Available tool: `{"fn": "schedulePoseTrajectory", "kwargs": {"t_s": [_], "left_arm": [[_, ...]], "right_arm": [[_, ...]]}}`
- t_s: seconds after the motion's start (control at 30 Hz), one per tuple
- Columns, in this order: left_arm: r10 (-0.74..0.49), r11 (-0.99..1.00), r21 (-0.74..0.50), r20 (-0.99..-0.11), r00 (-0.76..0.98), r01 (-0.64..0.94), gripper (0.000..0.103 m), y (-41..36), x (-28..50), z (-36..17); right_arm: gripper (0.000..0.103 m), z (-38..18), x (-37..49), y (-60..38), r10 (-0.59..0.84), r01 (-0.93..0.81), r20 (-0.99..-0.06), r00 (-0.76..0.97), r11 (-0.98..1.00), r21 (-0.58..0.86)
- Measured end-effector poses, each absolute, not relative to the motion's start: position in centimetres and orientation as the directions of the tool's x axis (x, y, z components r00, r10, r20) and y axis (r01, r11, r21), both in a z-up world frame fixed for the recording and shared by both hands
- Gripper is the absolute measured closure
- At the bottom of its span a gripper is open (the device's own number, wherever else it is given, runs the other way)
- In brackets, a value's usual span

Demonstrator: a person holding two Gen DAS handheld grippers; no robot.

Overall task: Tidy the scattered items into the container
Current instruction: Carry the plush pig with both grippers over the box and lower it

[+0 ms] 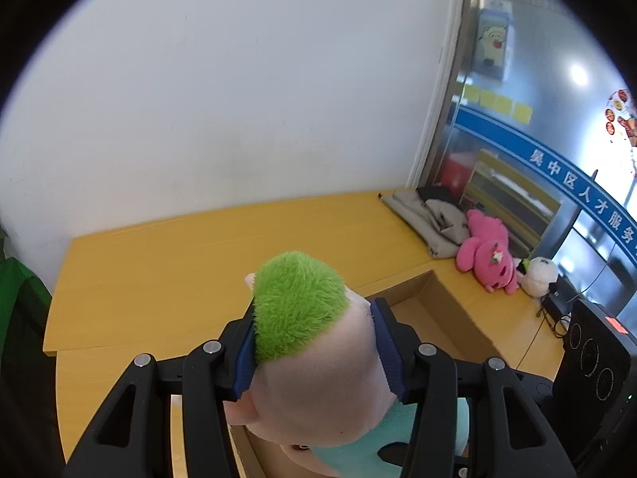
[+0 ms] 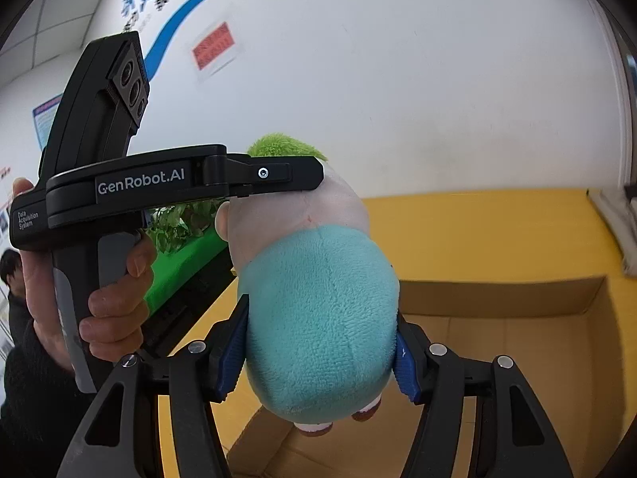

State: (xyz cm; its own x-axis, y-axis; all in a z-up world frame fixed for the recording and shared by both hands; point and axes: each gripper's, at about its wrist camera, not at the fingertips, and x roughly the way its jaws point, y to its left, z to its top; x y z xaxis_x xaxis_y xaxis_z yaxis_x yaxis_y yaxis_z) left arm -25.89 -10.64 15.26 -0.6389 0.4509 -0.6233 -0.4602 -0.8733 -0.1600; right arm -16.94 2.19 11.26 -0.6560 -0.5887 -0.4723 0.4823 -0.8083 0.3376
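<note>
A plush doll with green hair, pale pink head and teal body is held by both grippers above an open cardboard box [image 1: 450, 310]. My left gripper [image 1: 314, 354] is shut on the doll's head [image 1: 318, 374]. My right gripper [image 2: 322, 354] is shut on its teal body [image 2: 318, 318]. The left gripper also shows in the right wrist view [image 2: 278, 175], clamped on the head from the left. The box [image 2: 517, 342] lies below the doll on the yellow table [image 2: 477, 231].
A pink plush toy [image 1: 487, 255] and a white plush toy [image 1: 539, 275] lie at the table's right end beside folded grey cloth [image 1: 430, 215]. A white wall stands behind the table. Green cloth and a plant [image 2: 179, 227] are at the left.
</note>
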Motion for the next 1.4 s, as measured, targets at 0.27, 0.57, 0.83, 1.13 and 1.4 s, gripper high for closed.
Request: {"fn": "schedulePoseTrajectory", "kwargs": {"t_s": [0.27,0.57,0.83,1.13,1.4], "left_arm": [[0.426,-0.878,-0.193,-0.732,-0.531,-0.439,0.053,-10.0,-31.3,7.1],[0.411,-0.867,-0.185,-0.79,-0.454,-0.463,0.058,-7.5,-34.8,2.5],[0.356,-0.892,-0.134,-0.798,-0.487,-0.432,0.057,-8.1,-35.6,2.1],[0.419,-0.904,-0.288,-0.735,-0.533,-0.315,0.045,-13.1,-35.2,5.7],[0.379,-0.92,-0.2,-0.673,-0.636,-0.336,0.043,-16.2,-26.3,9.6]], "right_arm": [[0.036,3.5,-21.5,0.9,-0.569,0.365,-0.573,-0.59,-0.821,0.439],[0.036,-3.8,-24.2,-0.3,-0.555,0.184,-0.646,-0.524,-0.814,0.551],[0.035,-5.1,-23.9,-1.9,-0.578,0.171,-0.628,-0.521,-0.791,0.587],[0.012,-5.7,-22.9,-4.2,-0.633,0.196,-0.602,-0.488,-0.751,0.631],[0.008,-2.3,-20.1,-4.7,-0.633,0.269,-0.581,-0.512,-0.76,0.592]]}}
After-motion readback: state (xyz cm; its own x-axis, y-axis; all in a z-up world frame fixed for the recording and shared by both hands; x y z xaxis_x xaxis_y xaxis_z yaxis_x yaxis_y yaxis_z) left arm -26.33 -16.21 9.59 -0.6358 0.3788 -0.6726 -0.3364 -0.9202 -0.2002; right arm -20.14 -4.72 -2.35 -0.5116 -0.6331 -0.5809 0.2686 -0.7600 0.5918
